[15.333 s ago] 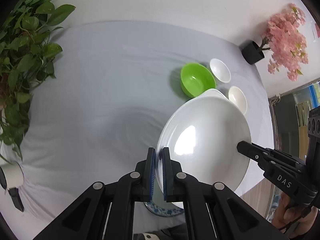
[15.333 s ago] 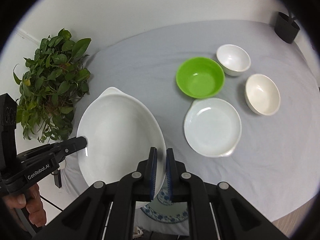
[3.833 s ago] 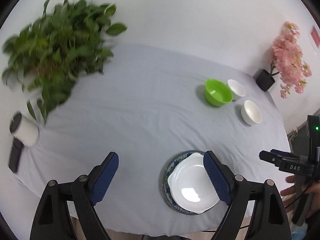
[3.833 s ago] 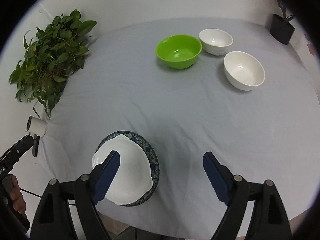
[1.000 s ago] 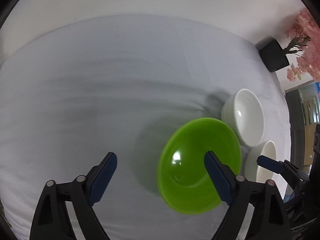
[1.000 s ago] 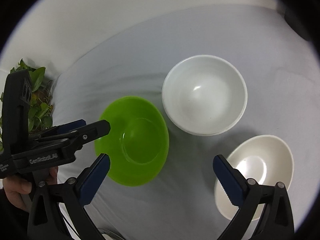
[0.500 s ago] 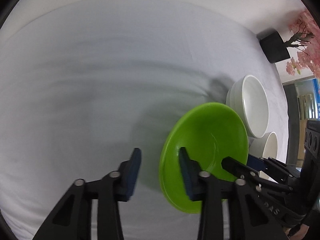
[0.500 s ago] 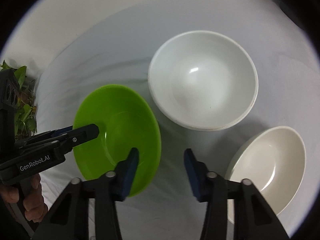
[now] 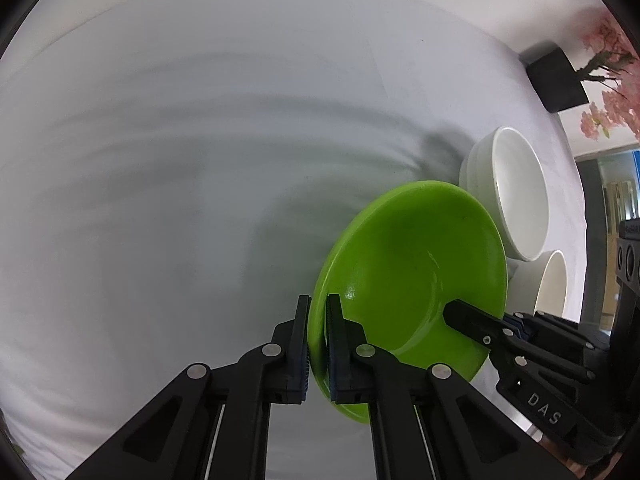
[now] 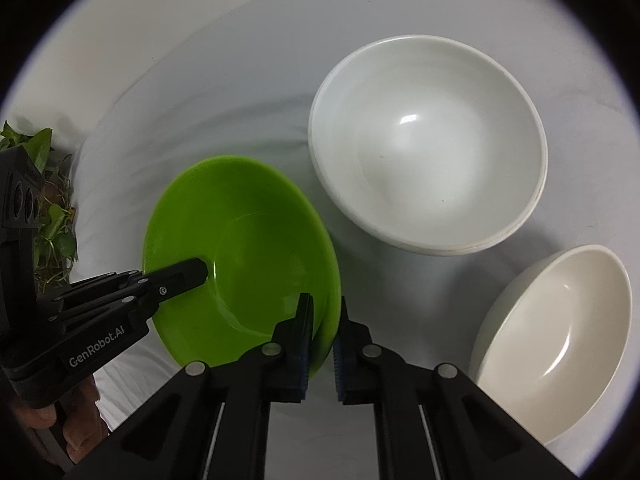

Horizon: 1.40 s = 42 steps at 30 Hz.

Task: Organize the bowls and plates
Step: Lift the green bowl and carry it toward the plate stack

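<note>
A green bowl (image 9: 408,272) sits on the grey tablecloth, also in the right wrist view (image 10: 240,256). My left gripper (image 9: 318,312) is shut on its left rim, one finger inside, one outside. My right gripper (image 10: 323,312) is shut on its right rim the same way. Each gripper shows in the other's view, the right one (image 9: 480,320) and the left one (image 10: 176,276). A white bowl (image 10: 428,136) stands just right of and behind the green one. A cream bowl (image 10: 560,332) stands nearer on the right.
A black pot (image 9: 556,80) with pink flowers stands at the far right of the table. Green plant leaves (image 10: 44,184) are at the left edge. The grey tablecloth (image 9: 160,160) stretches to the left of the bowls.
Both grippers have closed from wide open onto opposite rims of the green bowl and moved closer to it.
</note>
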Motion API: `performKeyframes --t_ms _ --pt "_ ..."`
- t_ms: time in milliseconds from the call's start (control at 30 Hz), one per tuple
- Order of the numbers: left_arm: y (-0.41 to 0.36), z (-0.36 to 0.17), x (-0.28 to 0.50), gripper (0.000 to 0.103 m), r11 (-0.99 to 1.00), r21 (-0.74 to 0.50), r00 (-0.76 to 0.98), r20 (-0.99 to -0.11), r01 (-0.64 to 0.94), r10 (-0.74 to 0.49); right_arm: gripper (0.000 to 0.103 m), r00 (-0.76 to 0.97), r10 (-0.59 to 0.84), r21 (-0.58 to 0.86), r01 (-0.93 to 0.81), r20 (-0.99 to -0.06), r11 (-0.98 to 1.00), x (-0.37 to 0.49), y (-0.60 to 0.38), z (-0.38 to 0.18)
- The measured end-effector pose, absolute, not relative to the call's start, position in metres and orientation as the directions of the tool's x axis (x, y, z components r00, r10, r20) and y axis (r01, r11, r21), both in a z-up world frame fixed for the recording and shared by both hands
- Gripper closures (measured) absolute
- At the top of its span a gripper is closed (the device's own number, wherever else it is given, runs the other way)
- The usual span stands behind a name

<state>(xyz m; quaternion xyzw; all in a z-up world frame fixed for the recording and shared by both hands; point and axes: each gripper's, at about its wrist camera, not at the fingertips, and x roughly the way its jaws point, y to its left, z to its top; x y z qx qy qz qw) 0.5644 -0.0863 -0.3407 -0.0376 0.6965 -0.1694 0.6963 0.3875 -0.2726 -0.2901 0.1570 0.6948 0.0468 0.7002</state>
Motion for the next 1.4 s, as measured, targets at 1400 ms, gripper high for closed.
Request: performKeyframes --t_ms 1400 --pt "-0.135 0.039 0.25 0.099 0.959 -0.246 0.339 -0.898 0.138 -0.279 0.096 0.391 0.29 0.285 -0.073 -0.873 0.956 0.205 -0.28 0.01"
